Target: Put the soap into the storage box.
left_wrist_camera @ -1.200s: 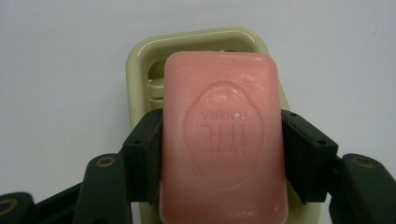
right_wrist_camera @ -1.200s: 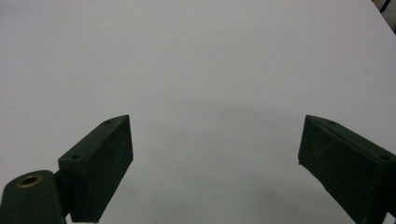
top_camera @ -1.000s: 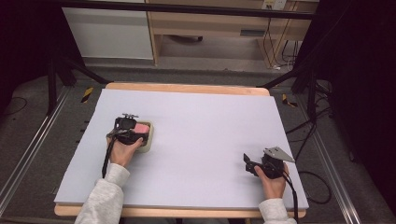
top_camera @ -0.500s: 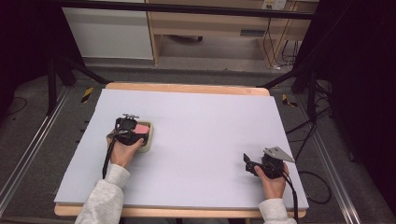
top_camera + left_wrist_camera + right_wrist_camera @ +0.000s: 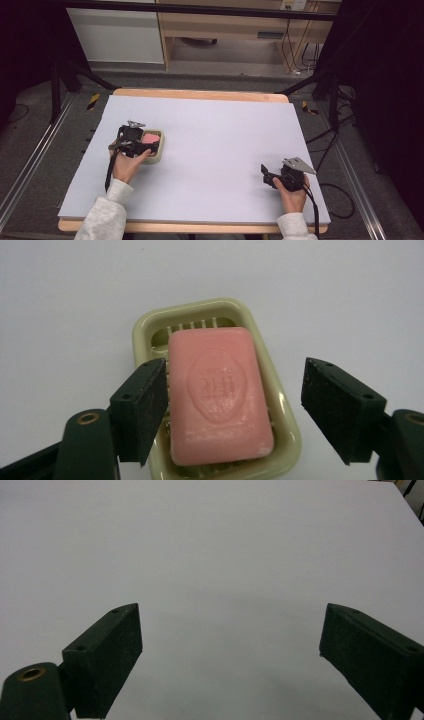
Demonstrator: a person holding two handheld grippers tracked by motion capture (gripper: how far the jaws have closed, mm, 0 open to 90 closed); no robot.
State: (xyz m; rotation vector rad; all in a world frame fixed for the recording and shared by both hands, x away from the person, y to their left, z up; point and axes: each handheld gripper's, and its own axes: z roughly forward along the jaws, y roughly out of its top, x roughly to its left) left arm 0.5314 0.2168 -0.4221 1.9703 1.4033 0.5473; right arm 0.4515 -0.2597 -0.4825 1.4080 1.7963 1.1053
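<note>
A pink soap bar lies flat in a pale green soap dish on the white table. My left gripper hovers over it, and its jaws have just been opening. They now stand on either side of the bar: the left pad is close to the bar's edge and the right pad is well clear of it. In the high view the soap bar and the dish sit at the table's left, under the left gripper. My right gripper rests near the front right, open over bare table.
The white table top has a wooden edge at the back and front. Metal rails, stands and cables run along the floor on both sides. A wooden desk stands beyond the table.
</note>
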